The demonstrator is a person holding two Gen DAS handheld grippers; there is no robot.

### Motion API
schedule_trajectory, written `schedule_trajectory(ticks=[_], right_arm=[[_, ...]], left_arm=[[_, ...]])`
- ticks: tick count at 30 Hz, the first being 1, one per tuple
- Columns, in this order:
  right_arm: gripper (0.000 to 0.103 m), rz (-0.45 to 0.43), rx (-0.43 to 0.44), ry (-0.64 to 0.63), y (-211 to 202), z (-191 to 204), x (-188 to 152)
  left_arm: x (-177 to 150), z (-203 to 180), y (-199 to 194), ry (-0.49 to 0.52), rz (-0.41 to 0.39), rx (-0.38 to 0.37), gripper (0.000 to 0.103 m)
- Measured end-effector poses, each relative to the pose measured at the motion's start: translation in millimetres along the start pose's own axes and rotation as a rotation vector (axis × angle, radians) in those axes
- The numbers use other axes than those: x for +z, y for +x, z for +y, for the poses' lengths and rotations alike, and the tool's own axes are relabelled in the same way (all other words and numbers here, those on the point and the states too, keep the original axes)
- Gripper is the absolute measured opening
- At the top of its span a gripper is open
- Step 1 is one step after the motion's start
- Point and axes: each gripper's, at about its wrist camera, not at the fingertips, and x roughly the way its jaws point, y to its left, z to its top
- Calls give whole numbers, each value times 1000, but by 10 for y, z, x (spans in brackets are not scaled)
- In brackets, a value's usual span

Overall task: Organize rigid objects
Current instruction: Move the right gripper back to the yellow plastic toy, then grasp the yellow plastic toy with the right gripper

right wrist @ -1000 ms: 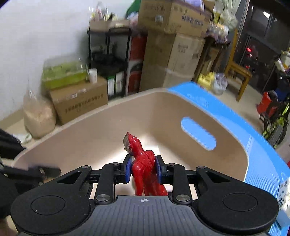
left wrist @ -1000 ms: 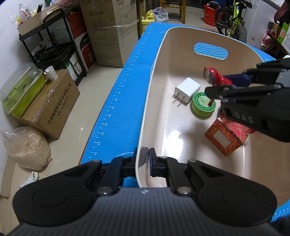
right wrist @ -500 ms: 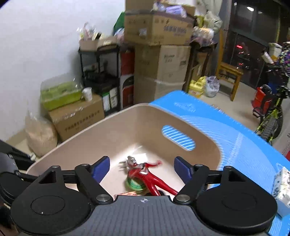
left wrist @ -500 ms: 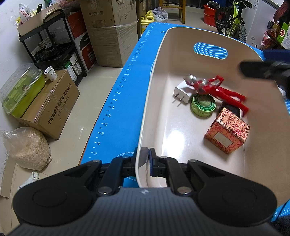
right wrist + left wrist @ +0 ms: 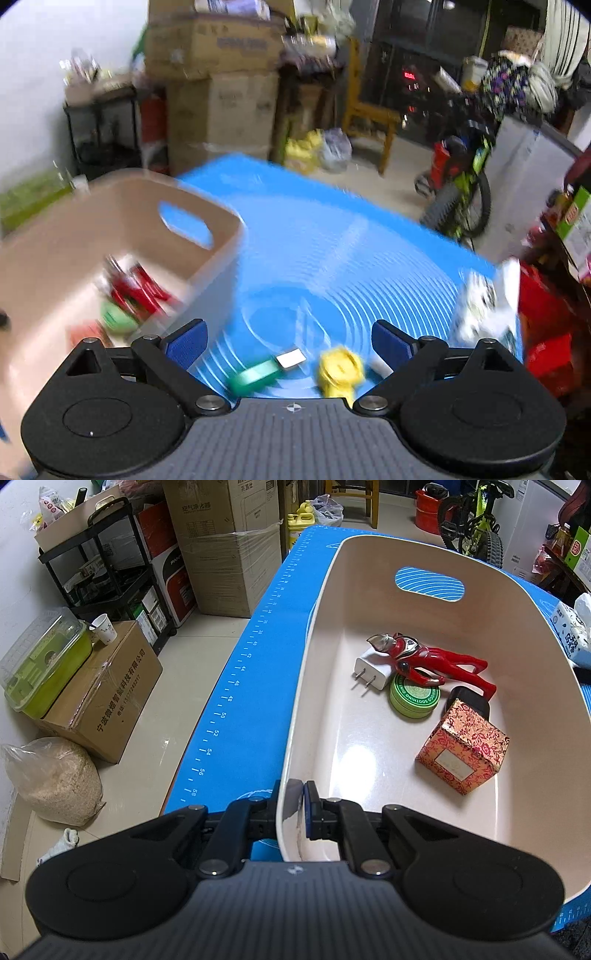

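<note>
Left claw (image 5: 295,805): clamped on the near rim of the cream bin (image 5: 325,602), one finger outside the wall and one inside. My read is that it pins the bin so it can't slide while things drop in.
Right claw (image 5: 288,341): jaws have just been opening and now stand wide apart with nothing between them, over the blue mat (image 5: 332,240).
Red figure (image 5: 424,662): lying in the bin, its head across the white charger (image 5: 371,670) and its body over the green tin (image 5: 413,701).
Patterned box (image 5: 461,746): also in the bin, tipped, just beside a dark object I can't identify.
Still on the table: a green block (image 5: 255,374), a small white piece (image 5: 291,358) and a yellow object (image 5: 340,371), all blurred, low between the open fingers.
Next, as I judge it: one of those three gets picked; the wide jaws suit a fresh grab.
Watch for: the blur hides each one's shape.
</note>
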Motion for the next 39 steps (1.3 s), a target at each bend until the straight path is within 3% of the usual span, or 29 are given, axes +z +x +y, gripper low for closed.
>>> schedule_trajectory(ticks=[6, 15, 21, 23, 26, 39], right_arm=[[96, 82, -6, 67, 369, -231, -301], [89, 104, -40, 168, 776, -459, -506], [74, 82, -46, 175, 890, -481, -516], [54, 69, -9, 189, 874, -476, -521], [36, 55, -7, 177, 844, -401, -526], [36, -55, -3, 181, 319, -354, -449]], left_arm=[[0, 0, 0, 0, 0, 1, 12], [2, 2, 0, 0, 0, 0, 12], [0, 0, 0, 1, 0, 1, 12], [3, -8, -4, 2, 0, 3, 12], [6, -12, -4, 1, 0, 2, 12], [2, -11, -3, 1, 0, 3, 12]])
